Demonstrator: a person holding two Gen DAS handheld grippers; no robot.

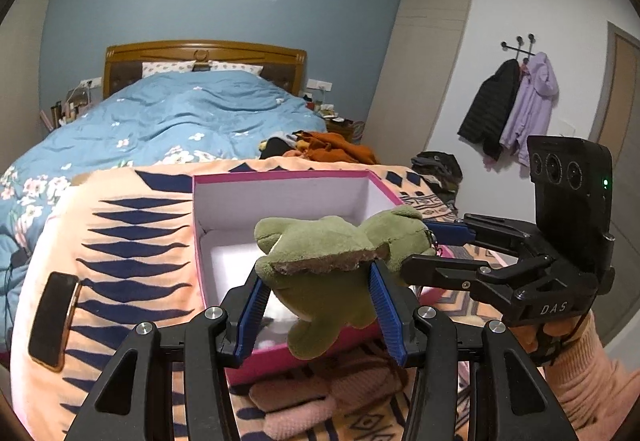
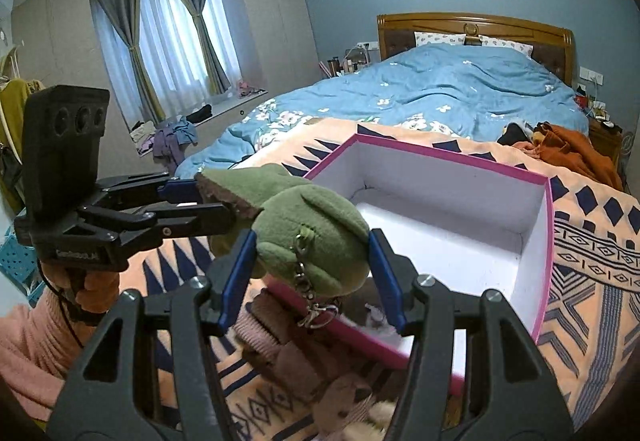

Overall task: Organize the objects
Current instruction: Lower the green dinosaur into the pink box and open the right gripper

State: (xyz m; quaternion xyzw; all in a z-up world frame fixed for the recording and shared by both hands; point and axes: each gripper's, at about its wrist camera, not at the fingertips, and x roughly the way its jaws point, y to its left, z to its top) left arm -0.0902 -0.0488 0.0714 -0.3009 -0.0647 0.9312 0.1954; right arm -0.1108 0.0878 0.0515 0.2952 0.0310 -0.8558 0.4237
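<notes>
You hold the green plush toy (image 1: 332,261) with both grippers: left gripper (image 1: 320,305) squeezes its body, right gripper (image 2: 312,269) its head. It stretches sideways over the pink box (image 1: 280,197), just ahead and below.

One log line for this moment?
left gripper: shut on green plush toy | right gripper: shut on same toy | toy above open pink box
</notes>
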